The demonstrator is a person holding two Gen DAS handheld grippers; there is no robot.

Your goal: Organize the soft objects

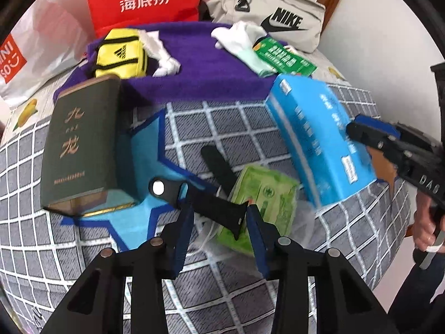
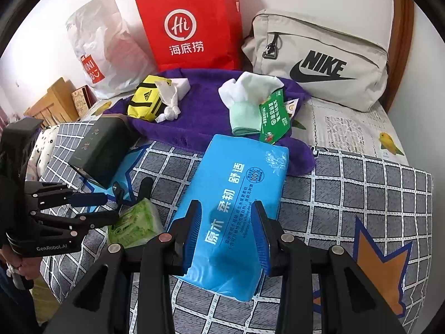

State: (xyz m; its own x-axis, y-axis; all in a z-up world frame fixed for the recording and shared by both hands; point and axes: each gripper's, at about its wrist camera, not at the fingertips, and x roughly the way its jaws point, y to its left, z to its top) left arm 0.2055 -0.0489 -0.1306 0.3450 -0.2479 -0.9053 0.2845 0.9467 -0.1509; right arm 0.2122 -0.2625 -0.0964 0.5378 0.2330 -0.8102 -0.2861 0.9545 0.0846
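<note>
My right gripper (image 2: 226, 236) is shut on a blue tissue pack (image 2: 236, 194) and holds it tilted above the checked bedspread; the pack also shows in the left wrist view (image 1: 319, 139). My left gripper (image 1: 219, 222) holds a black watch strap (image 1: 211, 203) between its fingers, above a green tissue pack (image 1: 264, 194). A purple towel (image 1: 200, 64) lies behind, carrying a yellow pouch (image 1: 119, 53), white cloths (image 1: 239, 36) and a green packet (image 1: 283, 58).
A dark green book (image 1: 80, 144) lies at left on a blue star patch. A red paper bag (image 2: 192, 22), a white plastic bag (image 2: 103, 47) and a beige Nike bag (image 2: 319, 61) stand against the wall behind.
</note>
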